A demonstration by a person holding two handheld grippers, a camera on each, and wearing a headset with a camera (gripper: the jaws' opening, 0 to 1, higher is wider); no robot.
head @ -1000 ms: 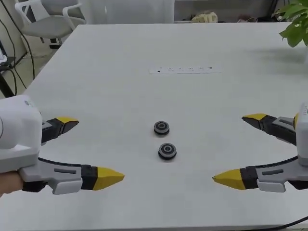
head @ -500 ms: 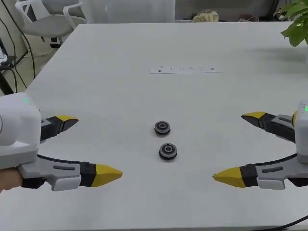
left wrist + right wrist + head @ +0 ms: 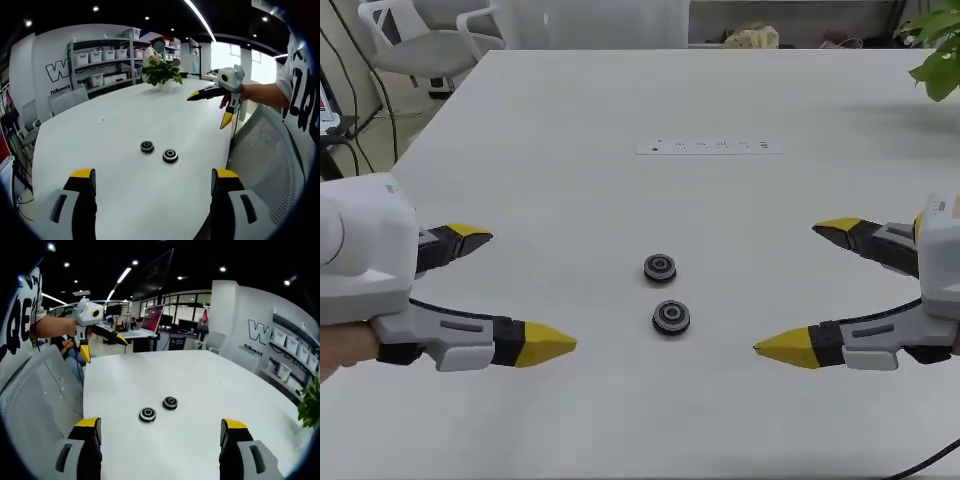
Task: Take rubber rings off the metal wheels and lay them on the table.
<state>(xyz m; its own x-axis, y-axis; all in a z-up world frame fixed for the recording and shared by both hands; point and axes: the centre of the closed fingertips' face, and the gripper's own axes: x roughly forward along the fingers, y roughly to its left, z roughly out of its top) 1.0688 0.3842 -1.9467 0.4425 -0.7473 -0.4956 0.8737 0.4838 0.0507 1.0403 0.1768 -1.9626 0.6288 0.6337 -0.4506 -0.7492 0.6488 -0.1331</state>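
Nearest, at both sides: left gripper (image 3: 532,290) and right gripper (image 3: 785,288), each w/ jaws spread wide, nothing held, tips pointing inward toward each other over the table (image 3: 570,130). Between them, approx. midway: near wheel (image 3: 671,317), lying flat, hub up, dark rubber ring seemingly still on. Just behind, not touching: far wheel (image 3: 660,268), same pose. No clearly nearer side; perhaps near wheel slightly closer to right gripper's lower tip. Round, so no long axis to align with. Probably a reach inward from either side. Far back: power strip (image 3: 710,147).
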